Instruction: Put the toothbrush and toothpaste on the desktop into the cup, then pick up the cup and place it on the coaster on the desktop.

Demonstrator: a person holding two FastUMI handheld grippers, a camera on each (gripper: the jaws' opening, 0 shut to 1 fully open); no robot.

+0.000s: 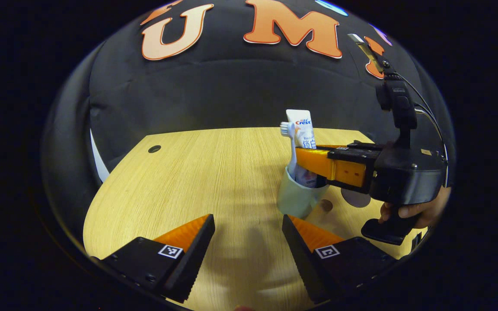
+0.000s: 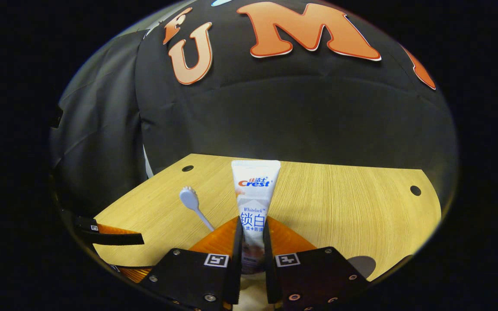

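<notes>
A pale cup (image 1: 294,196) stands on the wooden table (image 1: 214,172), right of centre in the left gripper view. A white toothbrush (image 1: 289,142) leans in it, head up. The toothpaste tube (image 1: 304,127) stands upright in the cup too, and my right gripper (image 1: 301,158) comes in from the right, shut on the tube's middle. My left gripper (image 1: 248,220) hangs open in front of the cup, a little to its left, holding nothing. In the right gripper view the tube (image 2: 255,190) rises between the fingers of my right gripper (image 2: 253,226), with the toothbrush (image 2: 190,201) to its left.
A round grey coaster (image 1: 357,199) lies on the table just right of the cup, partly behind the right gripper; it is also low right as the coaster (image 2: 363,264). A hand (image 1: 413,211) holds the right gripper. The table has small holes (image 2: 415,190) near its far edge.
</notes>
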